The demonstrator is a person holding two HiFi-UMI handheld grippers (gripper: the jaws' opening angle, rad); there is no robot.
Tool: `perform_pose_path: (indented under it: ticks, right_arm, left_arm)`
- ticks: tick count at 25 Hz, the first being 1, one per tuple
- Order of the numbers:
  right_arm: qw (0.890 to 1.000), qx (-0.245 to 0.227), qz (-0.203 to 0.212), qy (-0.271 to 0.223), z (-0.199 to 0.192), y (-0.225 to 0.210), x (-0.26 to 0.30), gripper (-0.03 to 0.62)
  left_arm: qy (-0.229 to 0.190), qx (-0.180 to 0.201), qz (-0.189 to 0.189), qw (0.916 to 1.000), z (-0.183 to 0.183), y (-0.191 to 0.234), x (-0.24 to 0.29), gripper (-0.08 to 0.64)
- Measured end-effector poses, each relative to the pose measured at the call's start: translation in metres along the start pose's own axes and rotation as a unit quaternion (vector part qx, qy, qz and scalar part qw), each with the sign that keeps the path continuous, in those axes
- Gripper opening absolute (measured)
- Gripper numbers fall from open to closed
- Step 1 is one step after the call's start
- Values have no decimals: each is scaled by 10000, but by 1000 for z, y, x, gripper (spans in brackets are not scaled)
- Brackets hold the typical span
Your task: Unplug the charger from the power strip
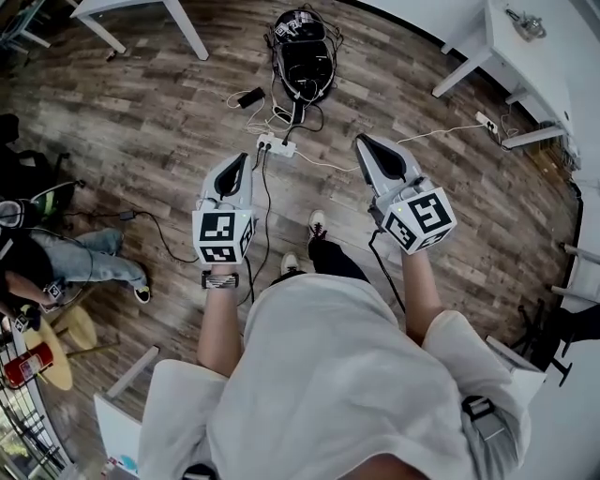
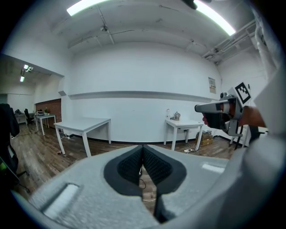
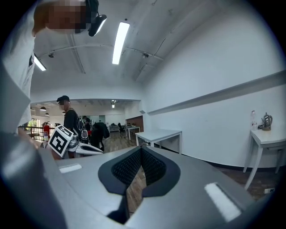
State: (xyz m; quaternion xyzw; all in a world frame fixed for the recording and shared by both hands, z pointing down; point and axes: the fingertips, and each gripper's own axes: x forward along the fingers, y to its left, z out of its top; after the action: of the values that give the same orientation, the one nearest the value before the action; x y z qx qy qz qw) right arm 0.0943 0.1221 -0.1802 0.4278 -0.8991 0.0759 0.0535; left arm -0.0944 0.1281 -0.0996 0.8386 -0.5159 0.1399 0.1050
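A white power strip [image 1: 277, 145] lies on the wood floor ahead of the standing person. Two black plugs sit in it: one black cord [image 1: 265, 192] runs back toward the person's feet, another leads up to a black backpack [image 1: 305, 56]. My left gripper [image 1: 244, 157] hovers high above the floor, its tip just left of the strip in the head view; its pads meet, shut and empty [image 2: 143, 146]. My right gripper [image 1: 359, 140] is held to the strip's right, also shut with nothing in it [image 3: 141, 148]. Neither gripper view shows the strip.
A small black adapter [image 1: 250, 97] with a white cable lies beyond the strip. White tables stand at the back left [image 1: 141, 9] and back right [image 1: 525, 42]. A second strip [image 1: 487, 122] lies far right. A seated person [image 1: 84, 258] is on the left.
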Motion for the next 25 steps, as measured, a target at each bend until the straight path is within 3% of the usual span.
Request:
perform_pose_path:
  ticks: [14, 25]
  right_arm:
    - [9974, -3, 523, 492, -57, -76, 67, 3]
    - [9919, 240, 698, 1034, -164, -102, 137, 14]
  left_arm:
    - [428, -239, 330, 9983, -29, 2, 89, 3]
    - [864, -444, 316, 9948, -117, 42, 162, 14]
